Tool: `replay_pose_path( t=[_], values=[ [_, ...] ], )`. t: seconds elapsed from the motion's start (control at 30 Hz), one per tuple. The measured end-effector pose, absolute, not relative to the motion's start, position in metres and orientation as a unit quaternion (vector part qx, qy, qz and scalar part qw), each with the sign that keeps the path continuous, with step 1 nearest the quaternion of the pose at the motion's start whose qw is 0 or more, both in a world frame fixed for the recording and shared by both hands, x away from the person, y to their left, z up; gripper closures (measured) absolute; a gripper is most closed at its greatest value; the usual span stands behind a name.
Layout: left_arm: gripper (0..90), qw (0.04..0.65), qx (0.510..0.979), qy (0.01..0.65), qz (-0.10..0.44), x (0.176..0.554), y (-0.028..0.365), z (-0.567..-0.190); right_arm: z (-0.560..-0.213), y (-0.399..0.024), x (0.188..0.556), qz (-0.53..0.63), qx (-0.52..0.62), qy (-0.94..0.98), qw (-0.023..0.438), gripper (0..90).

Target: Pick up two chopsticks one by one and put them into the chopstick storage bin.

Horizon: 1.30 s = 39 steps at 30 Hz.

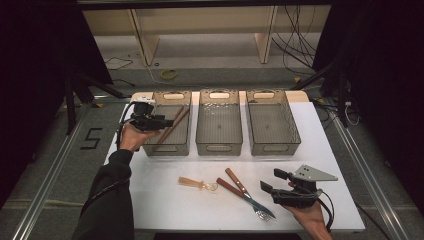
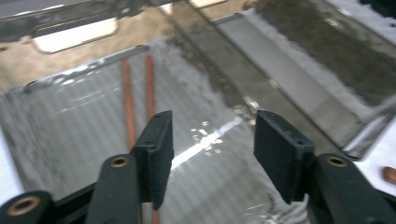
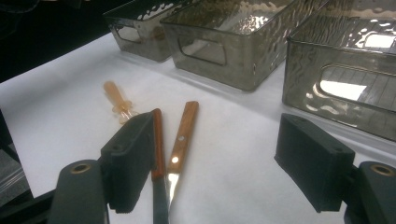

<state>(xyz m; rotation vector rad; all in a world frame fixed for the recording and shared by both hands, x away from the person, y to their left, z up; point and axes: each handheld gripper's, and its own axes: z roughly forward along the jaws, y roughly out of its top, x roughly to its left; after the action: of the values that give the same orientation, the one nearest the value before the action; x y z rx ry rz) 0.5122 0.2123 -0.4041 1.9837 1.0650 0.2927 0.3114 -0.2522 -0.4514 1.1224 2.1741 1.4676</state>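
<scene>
a: where's the left gripper (image 1: pixel 159 121)?
b: over the left bin (image 1: pixel 183 146), far left of the surface (image 1: pixel 165 200). jaws apart, nothing btwn them. left gripper view looks down thru them at the bin floor.

a: and the chopsticks (image 1: pixel 172 125)?
b: in that left bin, two reddish-brown sticks side by side, slanting from the near-left part up twd the far-right corner. the left gripper view has them (image 2: pixel 138 91) just beyond the jaws, not touching.

a: right gripper (image 1: pixel 279 183)?
b: near right of the surface, held in the right hand (image 1: pixel 312 212). jaws wide apart, empty.

a: what's near it?
b: two wooden-handled utensils: a knife (image 1: pixel 227 189) and a fork (image 1: pixel 248 195), lying crossed just left of it. further left a pale amber-handled utensil (image 1: pixel 195 183), head too small to tell. right gripper view shows the two wooden handles (image 3: pixel 170 140) beside its one jaw.

a: other bins?
b: middle bin (image 1: pixel 219 148) and right bin (image 1: pixel 273 147), same smoky clear plastic, in a row along the far side w/ the left one.
</scene>
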Motion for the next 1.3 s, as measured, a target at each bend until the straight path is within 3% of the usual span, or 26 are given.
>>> replay_pose_path(
  t=[0.5,1.3],
  values=[
    [29.8,0.434,0.822,0.355,0.104,0.478,0.184,-0.397,-0.451,-0.253,0.311,0.509,0.39,0.753,0.146,29.1],
    [23.1,0.366,0.898,0.231,0.079,0.431,0.147,-0.413,-0.45,-0.254,0.311,0.509,0.388,0.754,0.148,29.1]
  ],
)
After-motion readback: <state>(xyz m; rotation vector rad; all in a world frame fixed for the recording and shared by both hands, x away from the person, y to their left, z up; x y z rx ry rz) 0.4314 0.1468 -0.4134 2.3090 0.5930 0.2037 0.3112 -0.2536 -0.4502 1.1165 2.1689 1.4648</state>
